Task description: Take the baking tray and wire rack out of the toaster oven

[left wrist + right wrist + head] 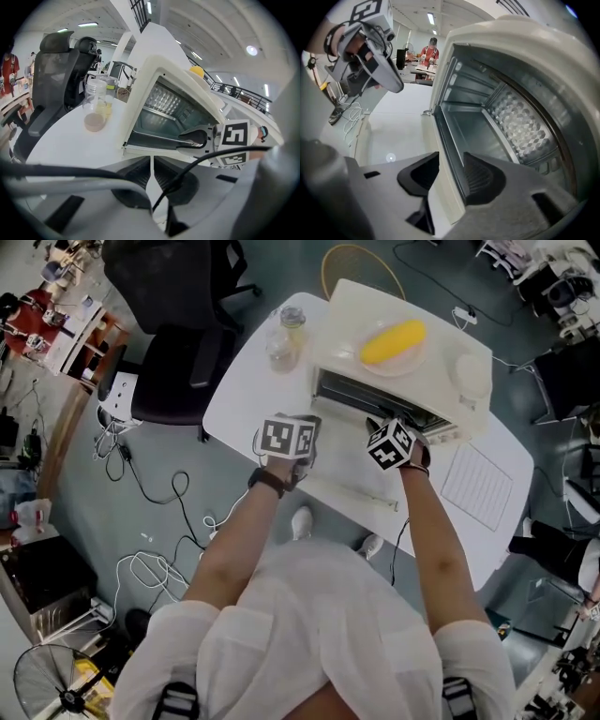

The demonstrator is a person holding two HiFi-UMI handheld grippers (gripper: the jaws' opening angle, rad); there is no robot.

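Right claw, apart at lower centre, straddled the front edge of the toaster oven; left claw was together, empty; right would best seat squarely on the baking tray rim before clamping.

Bright, even indoor light. Ceiling strip lights run overhead in both gripper views; a round lamp flares white. The white table is nearly blown out in the head view. Shadows are soft. The toaster oven is dimmer inside, with highlights on its dimpled wall. Gripper views bend hard at the edges, with black corners and a blurred near foreground.
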